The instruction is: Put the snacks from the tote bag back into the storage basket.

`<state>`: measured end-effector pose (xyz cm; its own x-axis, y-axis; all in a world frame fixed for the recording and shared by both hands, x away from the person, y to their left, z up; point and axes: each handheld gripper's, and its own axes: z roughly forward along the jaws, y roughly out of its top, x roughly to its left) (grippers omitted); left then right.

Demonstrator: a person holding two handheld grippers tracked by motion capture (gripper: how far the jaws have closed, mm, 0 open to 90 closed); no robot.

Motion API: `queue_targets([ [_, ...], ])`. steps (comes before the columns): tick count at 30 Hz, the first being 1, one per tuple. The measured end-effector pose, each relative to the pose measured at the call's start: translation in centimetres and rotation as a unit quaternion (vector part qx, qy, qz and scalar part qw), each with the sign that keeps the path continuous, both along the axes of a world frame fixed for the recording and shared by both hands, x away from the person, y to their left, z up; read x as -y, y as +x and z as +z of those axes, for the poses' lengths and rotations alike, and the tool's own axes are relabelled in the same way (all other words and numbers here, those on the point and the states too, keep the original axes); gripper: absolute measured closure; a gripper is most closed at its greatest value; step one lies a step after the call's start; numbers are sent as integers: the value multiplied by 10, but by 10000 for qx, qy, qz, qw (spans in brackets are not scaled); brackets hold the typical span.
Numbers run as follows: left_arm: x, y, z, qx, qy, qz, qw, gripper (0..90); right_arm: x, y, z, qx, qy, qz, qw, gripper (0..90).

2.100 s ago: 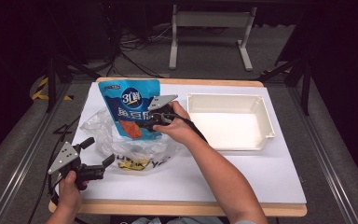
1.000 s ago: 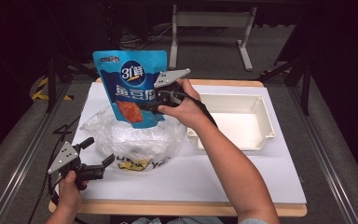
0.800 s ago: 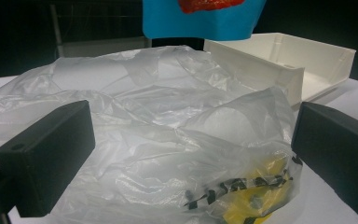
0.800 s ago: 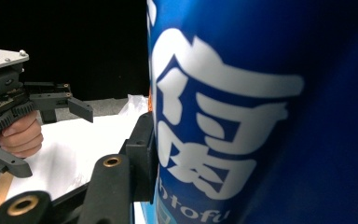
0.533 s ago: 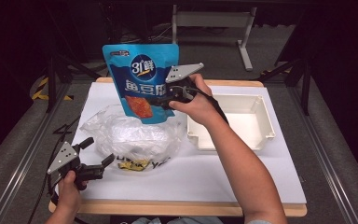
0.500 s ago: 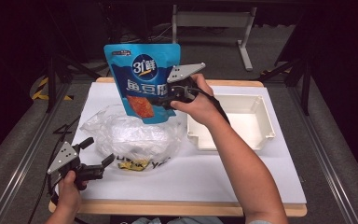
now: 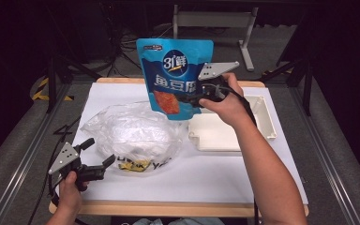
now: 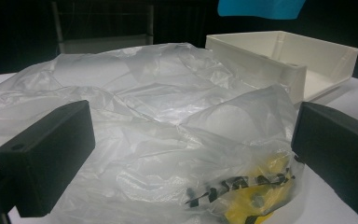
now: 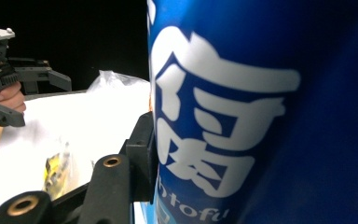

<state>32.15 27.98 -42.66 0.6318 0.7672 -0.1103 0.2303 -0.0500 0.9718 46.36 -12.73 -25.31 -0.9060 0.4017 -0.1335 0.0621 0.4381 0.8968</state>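
A blue snack pouch (image 7: 172,75) with white lettering hangs upright above the table, between the plastic bag and the tray. My right gripper (image 7: 187,100) is shut on its right edge, and up close the pouch (image 9: 261,116) covers the right gripper view with one jaw pressed to its side. A crumpled clear plastic bag (image 7: 133,136) with yellow and black print lies on the white table. My left gripper (image 7: 98,154) stands open at the bag's near left corner. In the left gripper view the bag (image 8: 158,140) lies between and beyond the two spread jaws.
A white rectangular tray (image 7: 234,126) sits on the right half of the table, its wall (image 8: 279,60) visible beyond the bag. The white table sheet (image 7: 206,178) ends in a wooden front edge. Dark floor, metal rails and a stand surround the table.
My right gripper has carried the blue pouch up and to the right, from over the plastic bag toward the tray. The left gripper and the bag have stayed put.
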Motion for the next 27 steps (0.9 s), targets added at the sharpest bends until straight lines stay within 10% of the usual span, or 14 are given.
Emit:
queue_targets([
  [27,0,2,-2,-92,88,27,9999,2,95,-5,9,191,-63,-773,9968,548],
])
